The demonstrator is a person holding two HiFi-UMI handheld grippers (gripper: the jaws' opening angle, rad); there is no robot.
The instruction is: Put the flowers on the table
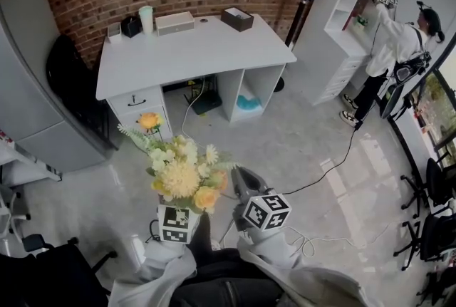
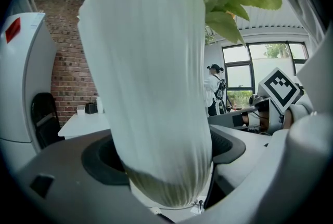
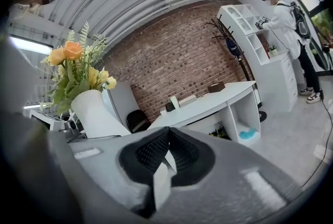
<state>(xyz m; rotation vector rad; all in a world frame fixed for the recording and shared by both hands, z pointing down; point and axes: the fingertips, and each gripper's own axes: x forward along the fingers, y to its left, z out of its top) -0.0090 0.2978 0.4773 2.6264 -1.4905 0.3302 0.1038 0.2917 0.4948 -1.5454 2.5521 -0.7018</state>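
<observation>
A ribbed white vase point(image 2: 151, 88) holds a bunch of yellow, orange and white flowers point(image 1: 182, 170). My left gripper point(image 2: 166, 151) is shut on the vase, its jaws pressing the lower body from both sides and keeping it upright. In the head view only that gripper's marker cube point(image 1: 177, 224) shows below the blooms. My right gripper point(image 3: 166, 151) is shut with nothing in it, just right of the bouquet point(image 3: 78, 69). The white table point(image 1: 192, 49) stands ahead against the brick wall, a few steps away.
The table carries a cup point(image 1: 146, 17), a flat white box point(image 1: 174, 22) and a brown box point(image 1: 237, 18). A person point(image 1: 399, 56) works at the white shelves on the right. A cable point(image 1: 335, 163) lies across the floor. A grey cabinet point(image 1: 35, 85) stands left.
</observation>
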